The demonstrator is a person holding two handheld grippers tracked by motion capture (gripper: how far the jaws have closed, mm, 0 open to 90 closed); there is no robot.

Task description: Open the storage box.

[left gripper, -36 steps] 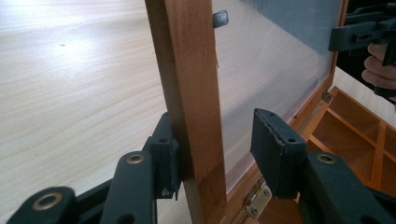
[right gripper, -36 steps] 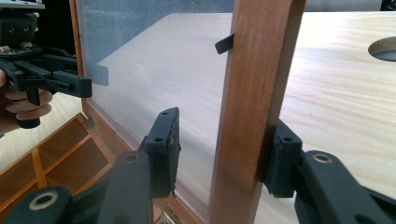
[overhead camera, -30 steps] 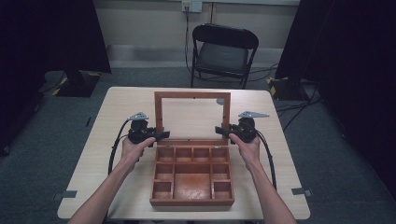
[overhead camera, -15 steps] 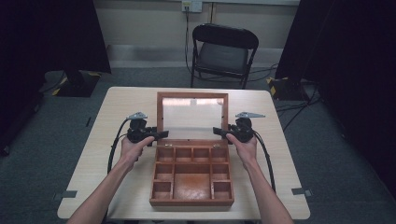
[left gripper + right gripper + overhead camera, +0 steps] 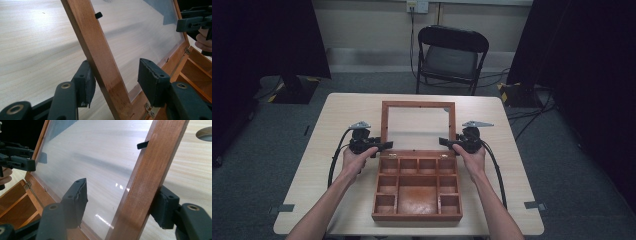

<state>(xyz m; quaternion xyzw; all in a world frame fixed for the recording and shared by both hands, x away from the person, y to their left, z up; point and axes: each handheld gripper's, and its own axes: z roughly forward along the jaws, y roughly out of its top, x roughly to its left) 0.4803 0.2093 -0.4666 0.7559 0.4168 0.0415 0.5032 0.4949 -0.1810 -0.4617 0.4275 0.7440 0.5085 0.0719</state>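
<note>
Now you are letting go of the opened lid on both sides.
Your left gripper (image 5: 384, 145) and right gripper (image 5: 446, 142) have just been opening; each straddles a side rail of the lid (image 5: 418, 106), one pad off, since the box (image 5: 417, 216) mid-table props it.

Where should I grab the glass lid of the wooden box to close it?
Grab the lid by its wooden side rails, never the clear pane, one gripper coming in from each side. The rails are narrow and flat, so they fit between the jaws. The lid stands open and tilted back on hinges at the box's rear edge, so holding both sides should swing it evenly.
</note>
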